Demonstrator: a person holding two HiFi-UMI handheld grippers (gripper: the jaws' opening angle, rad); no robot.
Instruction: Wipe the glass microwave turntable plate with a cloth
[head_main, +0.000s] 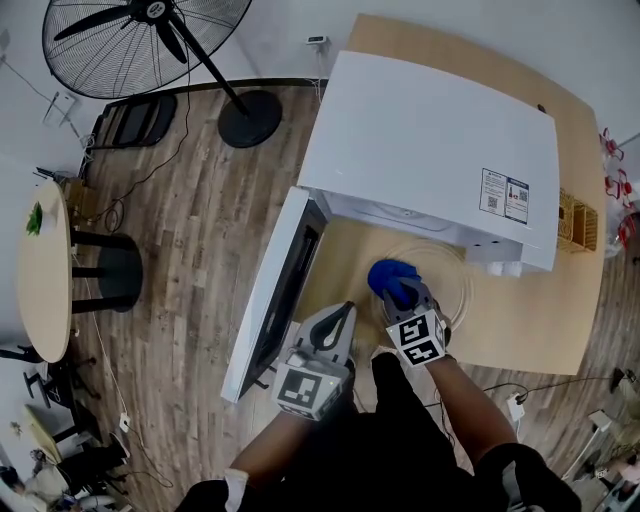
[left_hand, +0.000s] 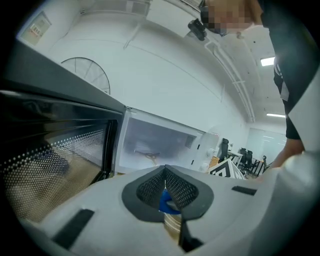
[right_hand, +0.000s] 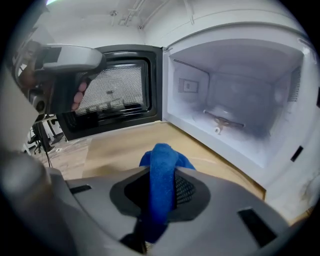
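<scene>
- Glass turntable plate (head_main: 447, 272) lies flat on the tabletop (head_main: 520, 325), out of the microwave (head_main: 430, 140) and just in front of its open cavity.
- Right tool (head_main: 408, 300) is clamped tight on a blue cloth (head_main: 392, 278). The cloth bulges past the jaw tips and sits over the part of the plate farthest from the cavity.
- Left tool (head_main: 345, 312) has its jaws pressed together, tips meeting, with nothing gripped that I can see. It sits just beside the plate edge on the side of the microwave door (head_main: 275, 300), and contact is unclear.
- Key relation: the plate runs from the cloth toward the cavity, so wiping probably means sweeping toward the microwave and round. The plate is round (no long axis to line up with). The right tool is the one on the job.
- The head view shows the plate outline and both tools. The right gripper view barely shows the glass, but it does show the grip on the cloth and the bare drive hub (right_hand: 222, 120) inside the cavity.
- The left gripper view catches only a sliver of blue through the slit between its jaws.
</scene>
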